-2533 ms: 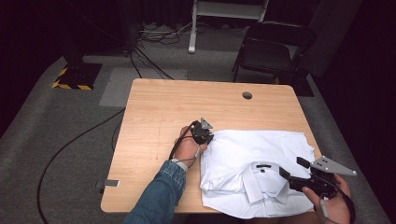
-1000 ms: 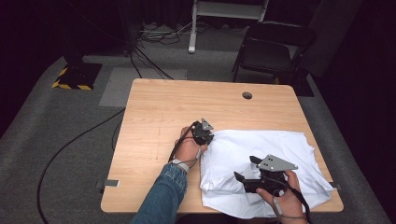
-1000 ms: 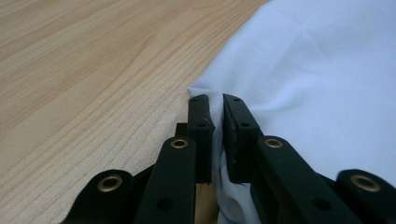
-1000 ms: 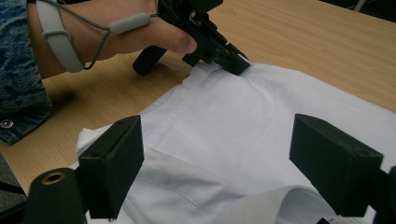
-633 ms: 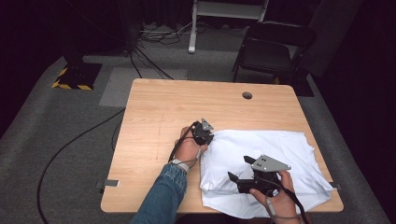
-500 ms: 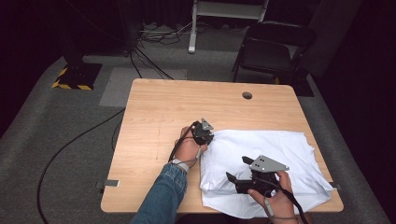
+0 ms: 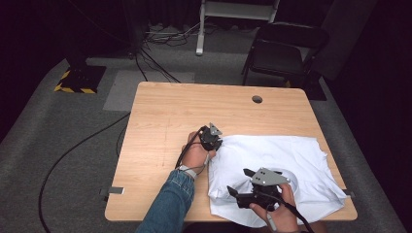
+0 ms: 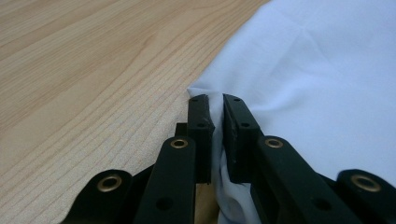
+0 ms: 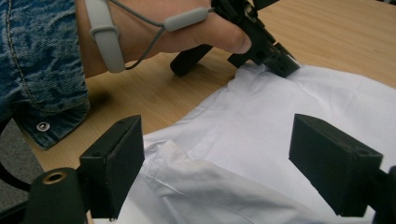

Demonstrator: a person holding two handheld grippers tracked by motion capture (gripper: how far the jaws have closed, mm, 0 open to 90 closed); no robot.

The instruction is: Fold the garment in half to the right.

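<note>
A white shirt (image 7: 296,153) lies spread on the near right part of the wooden table (image 7: 194,107). At its far left corner my left gripper (image 7: 212,141) is shut on a pinched fold of the cloth (image 8: 215,105), jaws nearly touching. The right gripper (image 7: 240,182) hovers low over the shirt's near left part, jaws wide apart with nothing between them. In the right gripper view the open right gripper (image 9: 219,140) frames a folded hem of the shirt (image 9: 187,172), with the left gripper (image 9: 268,49) and the hand holding it behind.
A round cable hole (image 7: 257,99) sits near the table's far right edge. A dark chair (image 7: 286,48) stands beyond the table. Cables (image 7: 73,145) trail over the grey floor on the left. A denim sleeve (image 7: 170,206) crosses the table's near edge.
The right gripper has moved left from the shirt's near right edge to its near left part, still open. The left gripper has stayed put, shut on the corner.
</note>
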